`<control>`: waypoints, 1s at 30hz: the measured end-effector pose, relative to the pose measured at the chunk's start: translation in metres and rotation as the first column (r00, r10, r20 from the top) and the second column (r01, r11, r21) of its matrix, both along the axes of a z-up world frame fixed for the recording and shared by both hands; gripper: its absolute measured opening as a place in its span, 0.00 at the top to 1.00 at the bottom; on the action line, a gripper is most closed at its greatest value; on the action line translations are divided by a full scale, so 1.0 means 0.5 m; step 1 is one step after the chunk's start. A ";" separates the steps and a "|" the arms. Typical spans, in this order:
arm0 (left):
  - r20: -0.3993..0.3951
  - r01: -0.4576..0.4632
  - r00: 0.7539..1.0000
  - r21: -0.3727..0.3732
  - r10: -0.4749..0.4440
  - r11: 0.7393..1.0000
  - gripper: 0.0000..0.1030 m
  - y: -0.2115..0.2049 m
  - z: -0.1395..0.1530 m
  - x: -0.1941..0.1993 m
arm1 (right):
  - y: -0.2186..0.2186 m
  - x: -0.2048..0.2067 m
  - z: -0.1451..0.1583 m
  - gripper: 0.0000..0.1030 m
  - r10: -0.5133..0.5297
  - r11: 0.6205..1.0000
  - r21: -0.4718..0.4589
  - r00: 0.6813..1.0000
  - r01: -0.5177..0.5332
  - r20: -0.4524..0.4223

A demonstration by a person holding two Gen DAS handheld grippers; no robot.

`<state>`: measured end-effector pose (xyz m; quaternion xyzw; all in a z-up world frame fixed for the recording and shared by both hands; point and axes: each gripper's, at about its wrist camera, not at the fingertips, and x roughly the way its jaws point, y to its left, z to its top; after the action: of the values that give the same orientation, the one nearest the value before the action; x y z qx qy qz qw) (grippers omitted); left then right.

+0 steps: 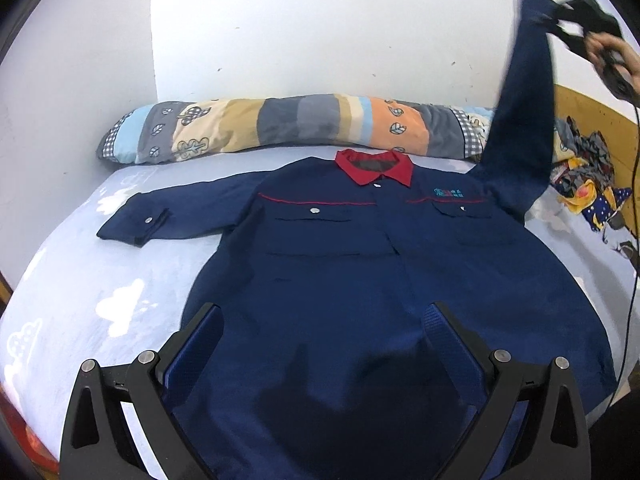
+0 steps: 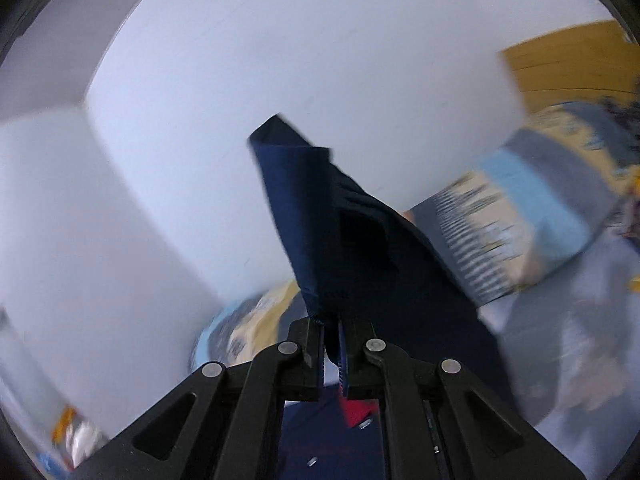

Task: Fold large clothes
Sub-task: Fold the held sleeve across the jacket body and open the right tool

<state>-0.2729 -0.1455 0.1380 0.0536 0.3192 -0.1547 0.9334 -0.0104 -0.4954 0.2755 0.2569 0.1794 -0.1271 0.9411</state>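
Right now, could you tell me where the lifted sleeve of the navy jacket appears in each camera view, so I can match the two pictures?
Left wrist view: the lifted sleeve rises at the upper right, its cuff pinched by the right gripper.
Right wrist view: the sleeve stands at picture centre, its cuff clamped just above the closed fingertips of the gripper.
Shared landmark: the patchwork pillow, lying behind the jacket's red collar in the left view, blurred at right in the other.

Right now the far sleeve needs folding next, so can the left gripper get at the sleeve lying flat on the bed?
Probably yes. The left gripper is open over the jacket's hem, holding nothing, and the flat sleeve lies uncovered on the sheet.
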 end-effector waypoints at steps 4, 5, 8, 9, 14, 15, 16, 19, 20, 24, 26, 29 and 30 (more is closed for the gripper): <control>-0.009 -0.008 1.000 -0.032 0.008 0.999 0.01 0.032 0.010 0.004 | 0.179 0.137 -0.115 0.94 0.147 0.988 -0.029 0.981 -0.152 -0.126; -0.014 -0.012 1.000 -0.039 0.012 0.999 0.01 0.040 0.011 0.006 | 0.210 0.161 -0.147 0.94 0.170 0.984 -0.027 0.973 -0.176 -0.155; -0.029 -0.027 0.999 -0.051 0.026 0.998 0.01 0.060 0.015 0.015 | 0.312 0.234 -0.279 0.94 0.234 0.969 -0.014 0.934 -0.247 -0.270; -0.035 -0.036 0.999 -0.055 0.034 0.998 0.01 0.065 0.016 0.022 | 0.334 0.251 -0.324 0.94 0.242 0.966 -0.014 0.920 -0.259 -0.308; -0.083 -0.064 0.995 -0.075 0.058 0.995 0.01 0.087 0.013 0.042 | 0.411 0.289 -0.609 0.94 0.263 0.951 0.004 0.799 -0.310 -0.540; -0.089 -0.066 0.994 -0.072 0.060 0.995 0.01 0.088 0.013 0.048 | 0.424 0.291 -0.656 0.94 0.278 0.944 0.019 0.760 -0.330 -0.587; -0.092 -0.072 0.994 -0.064 0.066 0.995 0.01 0.090 0.012 0.050 | 0.448 0.287 -0.706 0.91 0.288 0.935 0.030 0.706 -0.354 -0.647; -0.098 -0.078 0.993 -0.069 0.071 0.995 0.01 0.090 0.018 0.058 | 0.522 0.252 -0.744 0.84 0.311 0.918 0.059 0.619 -0.392 -0.721; -0.098 -0.084 0.992 -0.076 0.076 0.994 0.01 0.094 0.019 0.059 | 0.525 0.242 -0.734 0.83 0.318 0.912 0.052 0.623 -0.406 -0.715; -0.105 -0.110 0.989 -0.096 0.100 0.989 0.01 0.105 0.021 0.063 | 0.524 0.180 -0.668 0.41 0.385 0.892 0.058 0.685 -0.449 -0.618; -0.115 -0.120 0.988 -0.109 0.107 0.987 0.01 0.107 0.020 0.067 | 0.529 0.154 -0.687 0.40 0.421 0.874 0.103 0.634 -0.475 -0.649; -0.111 -0.132 0.986 -0.101 0.121 0.986 0.01 0.107 0.018 0.071 | 0.527 0.110 -0.718 0.56 0.468 0.855 0.195 0.554 -0.480 -0.688; -0.107 -0.138 0.986 -0.095 0.128 0.986 0.01 0.105 0.018 0.070 | 0.518 0.093 -0.709 0.55 0.490 0.856 0.237 0.574 -0.461 -0.656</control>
<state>-0.2376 -0.0928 0.1471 -0.0235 0.3602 -0.1107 0.9260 0.0363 -0.2363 -0.0791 0.1505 0.5843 0.0465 0.7961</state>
